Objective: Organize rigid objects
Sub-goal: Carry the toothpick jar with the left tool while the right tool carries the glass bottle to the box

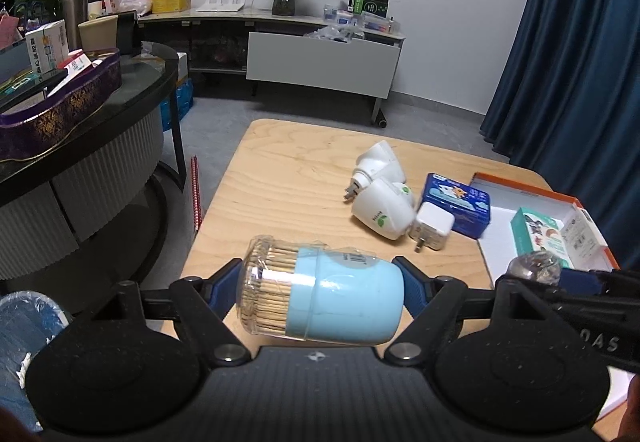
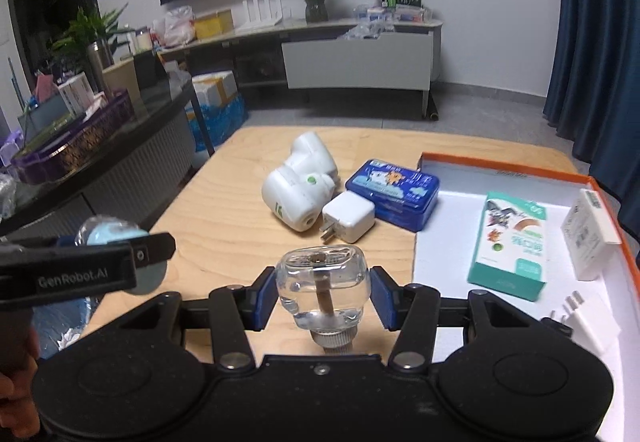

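A light-blue toothpick jar point(image 1: 344, 298) with a clear lid lies sideways between the blue pads of my left gripper point(image 1: 318, 266), which is shut on it above the wooden table point(image 1: 288, 177). My right gripper point(image 2: 322, 274) is shut on a clear glass bottle point(image 2: 324, 282) with a brown wick and a silver screw neck pointing towards the camera. Each gripper shows in the other's view: the right gripper point(image 1: 560, 278) with the bottle point(image 1: 534, 270), and the left gripper point(image 2: 120, 266) with the jar point(image 2: 112, 234). An orange-rimmed white box point(image 2: 500, 161) lies to the right.
On the table lie two white plug-in vaporizers point(image 2: 300, 185), a white charger cube point(image 2: 350, 219) and a blue tin point(image 2: 394, 191). The box holds a green carton point(image 2: 512, 242), a white carton point(image 2: 592, 238) and a white plug point(image 2: 584, 318). A dark round table point(image 1: 100, 113) stands left.
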A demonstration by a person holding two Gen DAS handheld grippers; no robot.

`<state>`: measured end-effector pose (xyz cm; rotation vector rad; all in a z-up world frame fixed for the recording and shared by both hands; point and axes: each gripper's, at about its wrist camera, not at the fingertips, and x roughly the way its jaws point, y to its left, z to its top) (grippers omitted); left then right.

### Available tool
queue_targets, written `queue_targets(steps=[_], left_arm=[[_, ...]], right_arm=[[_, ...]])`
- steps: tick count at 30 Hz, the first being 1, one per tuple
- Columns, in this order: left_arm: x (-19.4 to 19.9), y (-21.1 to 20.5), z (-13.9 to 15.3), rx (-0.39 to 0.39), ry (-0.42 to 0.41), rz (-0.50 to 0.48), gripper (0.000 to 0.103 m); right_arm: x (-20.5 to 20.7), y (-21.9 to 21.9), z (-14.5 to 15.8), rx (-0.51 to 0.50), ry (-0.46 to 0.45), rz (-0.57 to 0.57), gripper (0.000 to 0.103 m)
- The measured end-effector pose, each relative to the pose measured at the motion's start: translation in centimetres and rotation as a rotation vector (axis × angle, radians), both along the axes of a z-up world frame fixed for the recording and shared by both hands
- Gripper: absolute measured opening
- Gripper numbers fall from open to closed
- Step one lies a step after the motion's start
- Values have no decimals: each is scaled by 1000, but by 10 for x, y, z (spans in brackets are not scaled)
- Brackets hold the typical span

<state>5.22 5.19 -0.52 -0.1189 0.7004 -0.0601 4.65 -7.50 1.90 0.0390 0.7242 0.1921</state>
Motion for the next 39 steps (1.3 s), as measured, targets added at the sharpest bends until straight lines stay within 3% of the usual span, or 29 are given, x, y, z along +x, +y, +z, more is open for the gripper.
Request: queue_targets(steps=[21, 39], left_arm=[[-6, -38, 13, 8, 8, -39, 80], [-10, -76, 15, 10, 12, -120, 80]], right_arm=[[-28, -41, 27, 26, -36, -56, 61], [-45, -79, 30, 48, -43, -133, 61]])
